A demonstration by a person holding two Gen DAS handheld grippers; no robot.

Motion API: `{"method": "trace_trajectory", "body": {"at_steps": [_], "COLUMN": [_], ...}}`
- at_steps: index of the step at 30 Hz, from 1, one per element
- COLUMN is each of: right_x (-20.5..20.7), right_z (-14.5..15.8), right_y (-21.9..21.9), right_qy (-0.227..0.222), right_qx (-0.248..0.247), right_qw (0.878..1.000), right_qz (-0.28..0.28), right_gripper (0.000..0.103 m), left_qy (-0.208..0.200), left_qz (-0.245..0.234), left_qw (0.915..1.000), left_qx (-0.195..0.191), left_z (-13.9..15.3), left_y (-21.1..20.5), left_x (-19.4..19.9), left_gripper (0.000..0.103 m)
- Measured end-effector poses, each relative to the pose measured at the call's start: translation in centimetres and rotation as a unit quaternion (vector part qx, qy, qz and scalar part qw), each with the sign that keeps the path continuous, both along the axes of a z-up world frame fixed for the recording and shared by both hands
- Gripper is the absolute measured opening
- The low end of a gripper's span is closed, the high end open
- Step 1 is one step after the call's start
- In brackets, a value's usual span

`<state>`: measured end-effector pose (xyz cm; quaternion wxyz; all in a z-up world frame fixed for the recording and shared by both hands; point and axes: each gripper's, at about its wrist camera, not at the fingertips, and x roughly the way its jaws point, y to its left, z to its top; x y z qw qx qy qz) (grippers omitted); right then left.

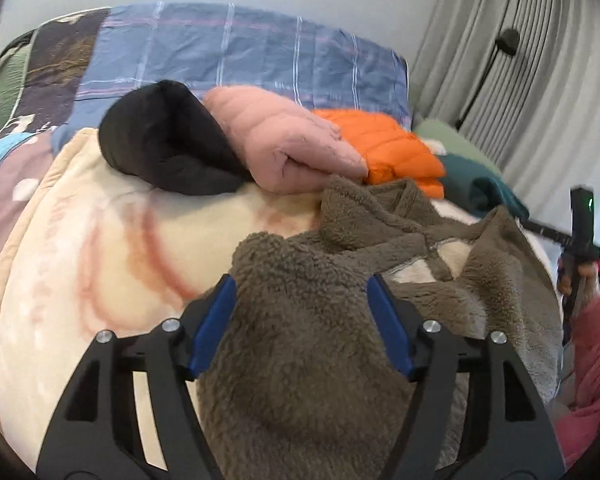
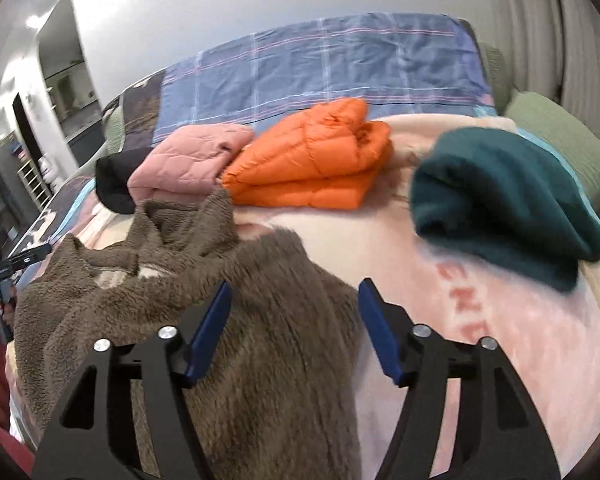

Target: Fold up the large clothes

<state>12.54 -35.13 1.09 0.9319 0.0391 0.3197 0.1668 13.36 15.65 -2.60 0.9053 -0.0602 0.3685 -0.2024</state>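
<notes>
Now, left gripper (image 1: 302, 294): wide open, holding nothing, over the near left part of the brown fuzzy coat (image 1: 300, 360).
Right gripper (image 2: 294, 300): wide open too, empty, at the coat's right edge.
Coat: lay rumpled on the cream blanket (image 1: 100, 240), near side.
Far off: folded black (image 1: 160, 148), pink (image 1: 284, 148), orange (image 2: 312, 168), green (image 2: 500, 208) clothes.
Tip: pinch both edges, pull flat, then fold.
</notes>
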Motion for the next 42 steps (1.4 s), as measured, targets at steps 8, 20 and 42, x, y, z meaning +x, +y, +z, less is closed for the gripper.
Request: {"method": "trace_trajectory", "body": {"at_steps": [8,20,42], "right_x": [3.1,6.9,3.7], "right_z": [-1.3,-1.3,2.0], "right_y": [5.2,0.5,0.9], "right_qy": [0.020,0.064,-0.021], "right_qx": [-0.114,0.009,0.038], "right_qw": [0.993,0.995,0.996], "right_qz": [0.012,-0.080,-0.077], "right_gripper": [0.021,0.025,0.015], "left_qy": [-0.010,-0.052,-0.051], "left_qz": [-0.008,0.167,0.058], "left_qw": [0.9959,0.9830,0.9958], "left_qx": [0.090,0.056,0.049], "left_z": [-0.9,1.7,4.8], "left_y": [-3.0,3.1,-0.7], "left_x": [1.3,3.6,1.9], "left_gripper": [0.009,0.000,0.011]}}
